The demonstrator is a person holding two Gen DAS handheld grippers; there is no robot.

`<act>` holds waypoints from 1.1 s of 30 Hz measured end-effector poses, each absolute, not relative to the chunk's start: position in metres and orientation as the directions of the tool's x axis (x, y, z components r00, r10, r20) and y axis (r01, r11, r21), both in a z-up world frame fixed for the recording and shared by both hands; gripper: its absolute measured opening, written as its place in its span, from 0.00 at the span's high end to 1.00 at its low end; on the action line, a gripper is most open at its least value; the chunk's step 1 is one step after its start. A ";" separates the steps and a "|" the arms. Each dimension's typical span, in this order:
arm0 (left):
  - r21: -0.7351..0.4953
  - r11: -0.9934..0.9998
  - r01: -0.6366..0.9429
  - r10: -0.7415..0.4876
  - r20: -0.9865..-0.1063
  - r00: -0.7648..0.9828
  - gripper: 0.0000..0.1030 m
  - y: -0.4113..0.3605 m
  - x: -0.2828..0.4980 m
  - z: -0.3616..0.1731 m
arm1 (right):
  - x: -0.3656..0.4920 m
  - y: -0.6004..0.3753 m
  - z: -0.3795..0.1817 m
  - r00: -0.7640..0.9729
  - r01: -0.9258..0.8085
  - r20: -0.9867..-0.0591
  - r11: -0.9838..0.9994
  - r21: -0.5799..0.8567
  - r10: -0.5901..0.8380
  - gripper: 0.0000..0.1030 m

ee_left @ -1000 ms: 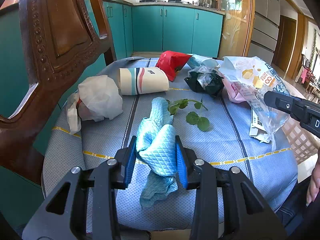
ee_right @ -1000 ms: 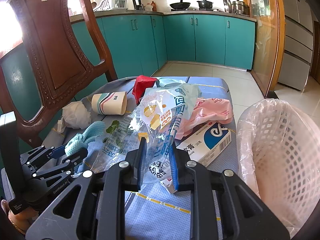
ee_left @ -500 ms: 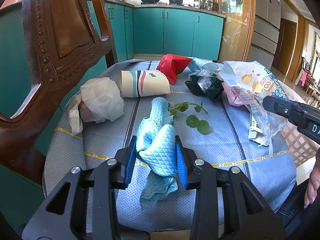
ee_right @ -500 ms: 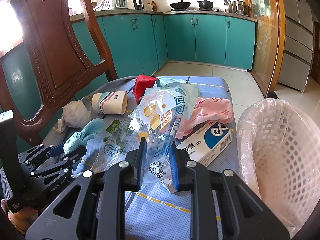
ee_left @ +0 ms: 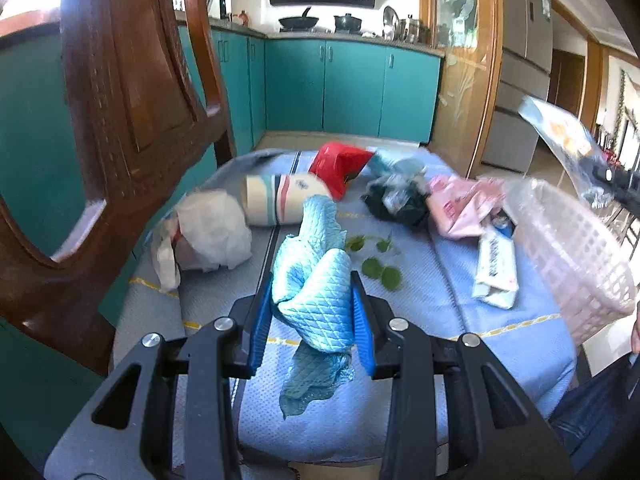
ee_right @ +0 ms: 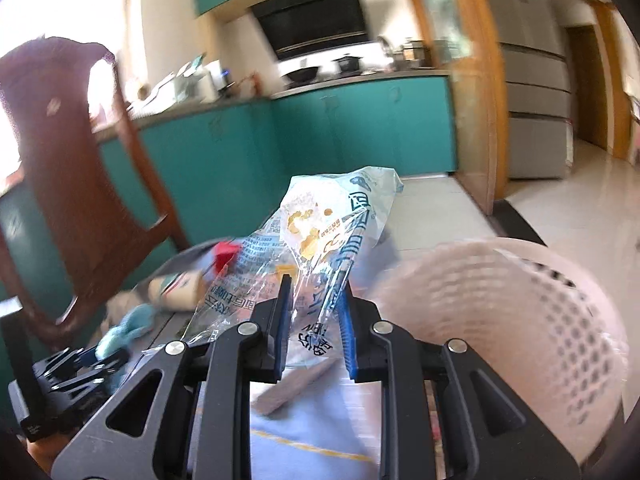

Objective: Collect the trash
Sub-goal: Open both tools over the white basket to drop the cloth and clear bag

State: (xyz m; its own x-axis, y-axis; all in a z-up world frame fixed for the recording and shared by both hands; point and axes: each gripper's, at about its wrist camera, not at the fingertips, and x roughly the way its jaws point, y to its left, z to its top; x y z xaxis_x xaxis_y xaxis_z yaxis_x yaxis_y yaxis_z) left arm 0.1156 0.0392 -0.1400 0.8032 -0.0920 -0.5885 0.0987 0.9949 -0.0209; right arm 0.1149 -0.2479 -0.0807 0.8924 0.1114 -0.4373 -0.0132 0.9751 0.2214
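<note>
My left gripper (ee_left: 314, 316) is shut on a crumpled light-blue cloth (ee_left: 316, 276), held just above the blue tablecloth (ee_left: 440, 304). My right gripper (ee_right: 314, 320) is shut on a clear printed plastic bag (ee_right: 320, 236), lifted off the table beside the pink mesh basket (ee_right: 540, 320). In the left wrist view that bag (ee_left: 560, 132) hangs at the far right above the basket (ee_left: 568, 256). On the table lie a striped paper cup (ee_left: 284, 198), a red wrapper (ee_left: 340, 164), a white crumpled bag (ee_left: 208, 232), a dark bag (ee_left: 396, 204), a pink wrapper (ee_left: 456, 208), a white box (ee_left: 496, 268) and green leaves (ee_left: 376, 264).
A carved wooden chair back (ee_left: 120, 120) stands close on the left. Teal kitchen cabinets (ee_left: 340, 88) and a fridge (ee_left: 520, 72) are behind the table. The basket sits at the table's right edge, lined with clear plastic. A person's hand (ee_left: 634, 336) shows at the far right.
My right gripper has swung up and right with the plastic bag, lifting it off the table toward the basket. My left gripper has risen slightly with the cloth still in it.
</note>
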 end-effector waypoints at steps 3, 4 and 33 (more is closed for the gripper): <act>-0.044 0.992 0.114 -0.119 -0.567 0.815 0.64 0.033 0.110 -0.127 | 0.109 -0.286 -0.085 0.887 0.081 -0.460 0.963 0.257 0.048 0.78; -0.050 0.991 0.121 -0.128 -0.564 0.816 0.64 0.029 0.110 -0.123 | 0.107 -0.302 -0.089 0.879 0.115 -0.476 0.953 0.280 0.034 0.78; -0.166 0.787 0.594 -0.560 -0.597 0.574 0.24 -0.214 0.145 -0.109 | 0.064 -0.406 -0.109 0.848 0.369 -0.523 0.805 0.466 -0.086 0.39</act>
